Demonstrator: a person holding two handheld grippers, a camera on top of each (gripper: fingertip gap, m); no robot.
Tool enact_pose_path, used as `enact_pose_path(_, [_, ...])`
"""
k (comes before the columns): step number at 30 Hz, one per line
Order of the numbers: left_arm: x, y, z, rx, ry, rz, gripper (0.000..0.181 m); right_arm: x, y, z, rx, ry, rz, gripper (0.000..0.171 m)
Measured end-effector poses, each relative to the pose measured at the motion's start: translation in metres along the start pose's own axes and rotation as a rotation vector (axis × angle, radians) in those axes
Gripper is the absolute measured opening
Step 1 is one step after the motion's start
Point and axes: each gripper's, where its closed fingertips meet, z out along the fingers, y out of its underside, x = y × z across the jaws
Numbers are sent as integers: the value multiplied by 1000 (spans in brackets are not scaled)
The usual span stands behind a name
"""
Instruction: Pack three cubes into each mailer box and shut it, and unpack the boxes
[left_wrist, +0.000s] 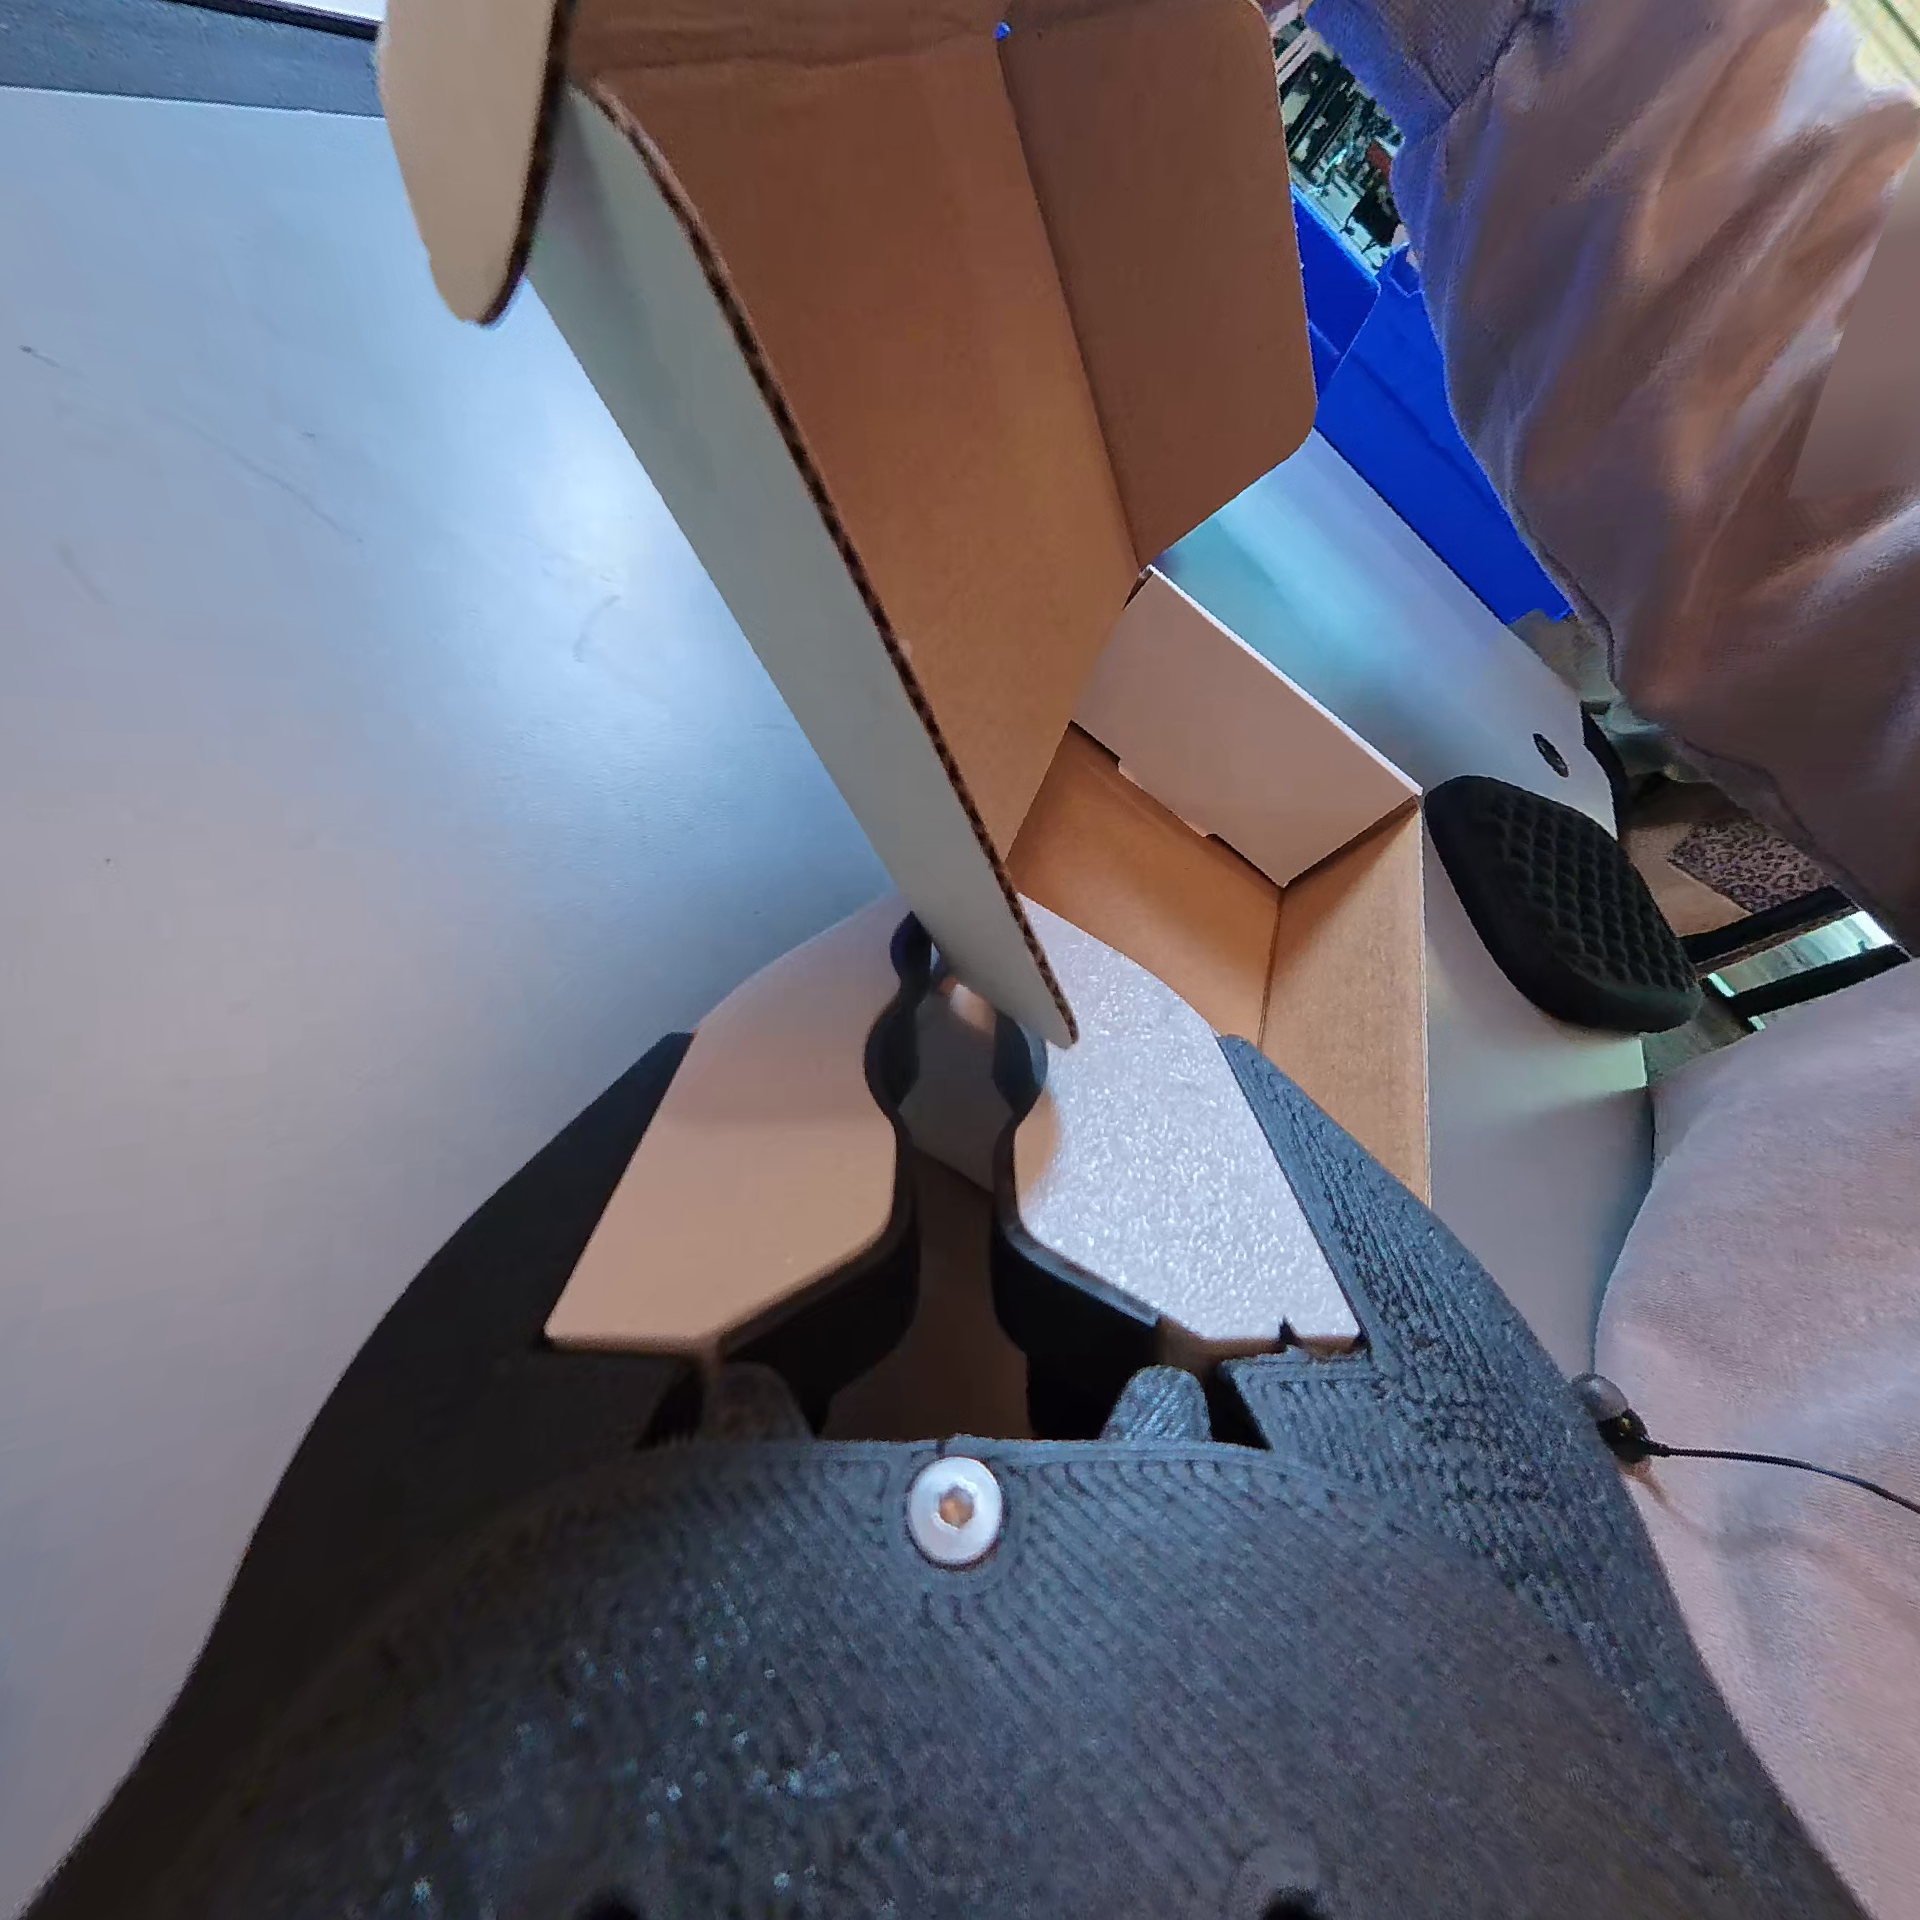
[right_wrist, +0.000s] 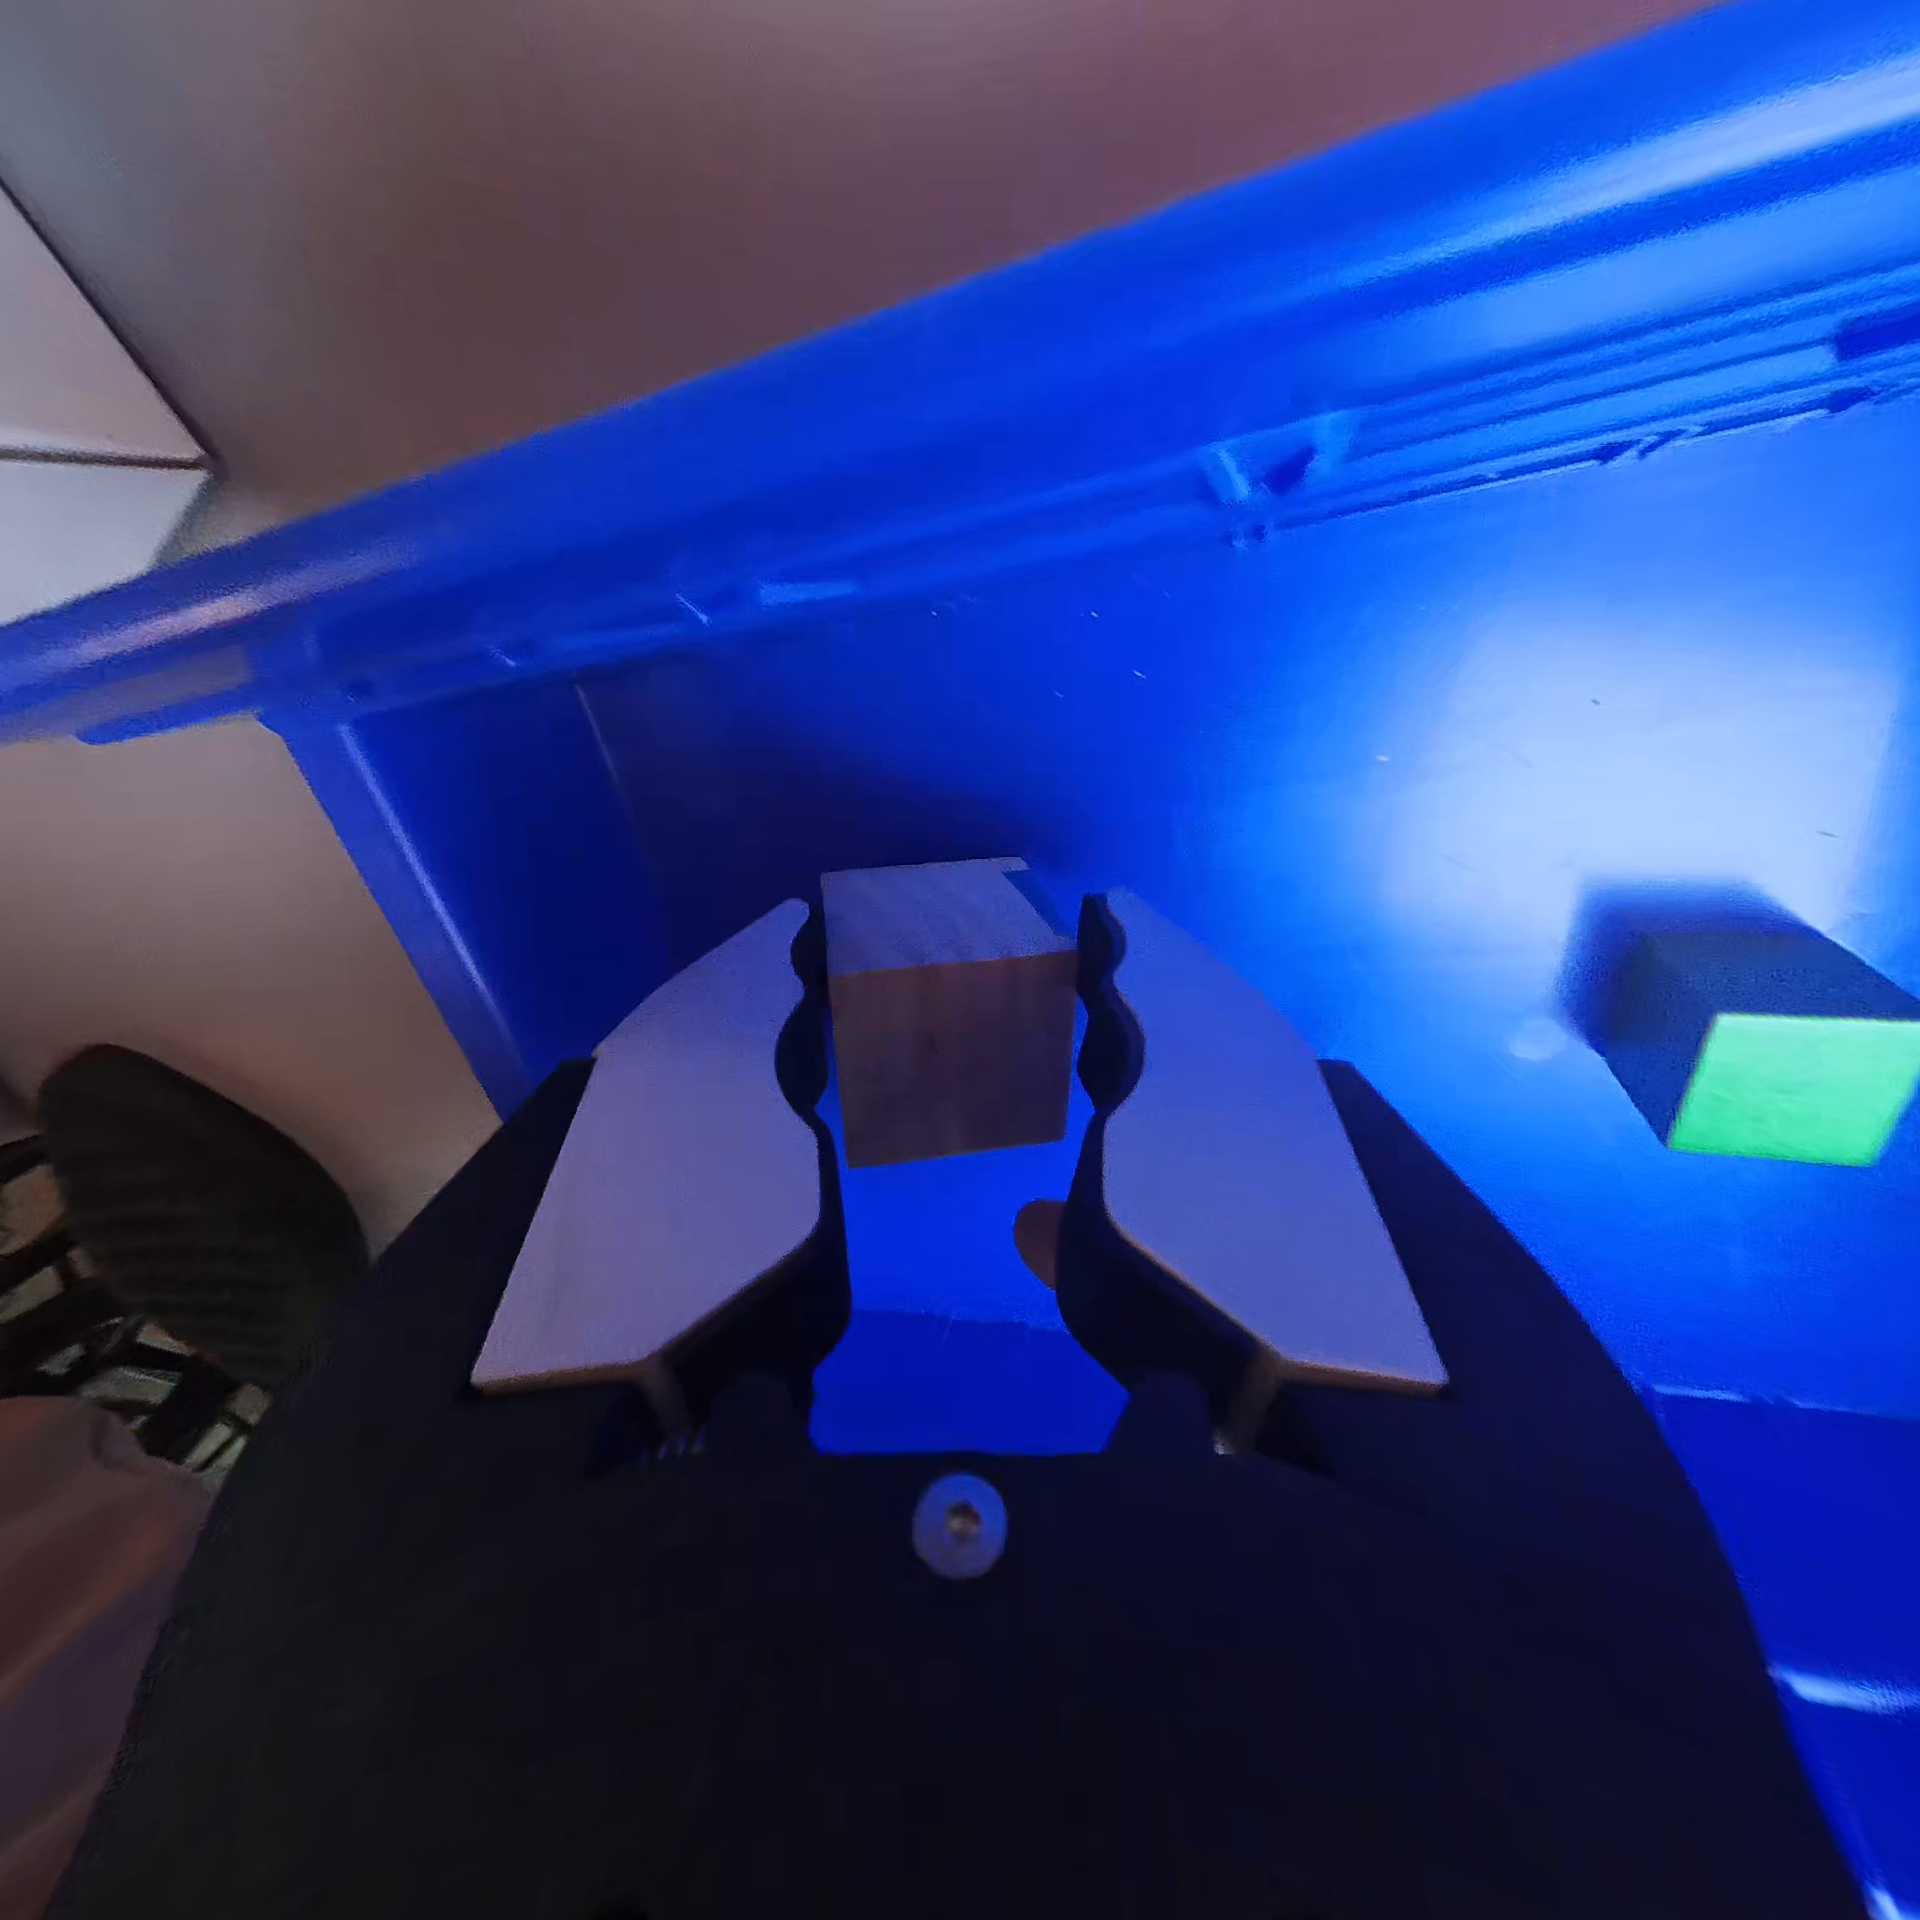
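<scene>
A mailer box (left_wrist: 1340, 997), white outside and brown inside, lies open on the table with its lid (left_wrist: 935, 416) standing up. White foam (left_wrist: 1153, 1164) lines its inside; I see no cubes in it. My left gripper (left_wrist: 961, 1023) is shut on the box's near wall at the foot of the lid. In the right wrist view my right gripper (right_wrist: 951, 997) is inside a blue bin (right_wrist: 1039, 468), shut on a plain wooden cube (right_wrist: 951, 1049) with a finger against each side. A green-and-black cube (right_wrist: 1787, 1081) lies on the bin floor to the right.
A second, closed white box (left_wrist: 1247, 748) stands just behind the open one. The blue bin (left_wrist: 1434, 447) sits past the table's right edge. A black chair armrest (left_wrist: 1558, 904) and a person's pale sleeve (left_wrist: 1714, 364) are at the right. The grey table (left_wrist: 312, 623) stretches left. Tip to tip, the grippers are about 30 cm apart.
</scene>
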Motion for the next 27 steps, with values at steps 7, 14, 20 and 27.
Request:
enact_pose_path(7, [0,0,0,-4,-3,9,10,-15,-15,-1,126,-92,-12,45])
enact_pose_path(14, [1,1,0,-4,-1,9,10,-17,-29,3,137,120,-175,51])
enact_pose_path(20, [1,0,0,-4,0,8,10,-24,-36,-29,233,138,-188,65])
enact_pose_path(27, [2,1,1,-6,3,14,10,95,-6,-58,131,511,-32,63])
